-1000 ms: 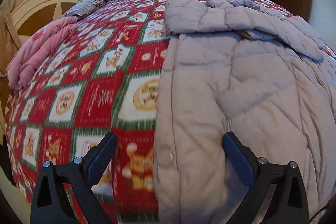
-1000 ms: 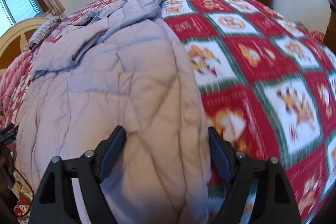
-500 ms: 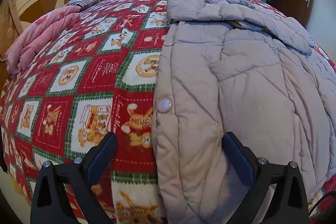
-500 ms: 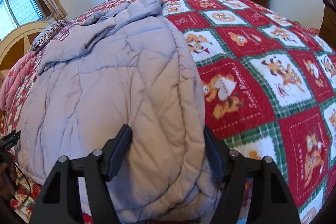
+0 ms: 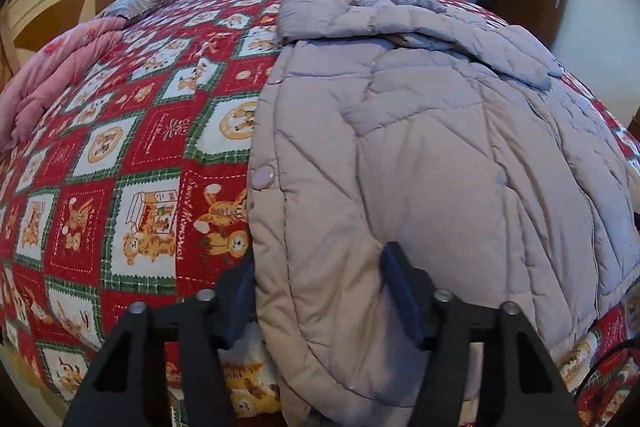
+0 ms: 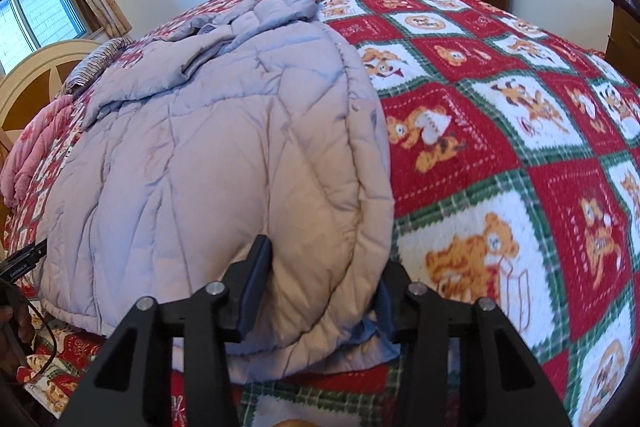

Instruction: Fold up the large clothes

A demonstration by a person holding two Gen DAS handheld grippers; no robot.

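Quilted coat (image 5: 420,155) lies on the bear-print bedspread (image 5: 132,167), hood at 12 o'clock. Left gripper (image 5: 320,291) and right gripper (image 6: 320,283) have just been closing; each now pinches a hem corner.

Left gripper (image 5: 316,291) jaws, just closing, pinching the grey quilted coat's (image 5: 420,155) near corner on the teddy-bear bedspread (image 5: 132,155).

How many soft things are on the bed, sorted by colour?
Grey: 1, the quilted coat
Pink: 1, the blanket
Striped: 1, the pillow
Red patterned: 1, the bedspread underneath
Total: 4
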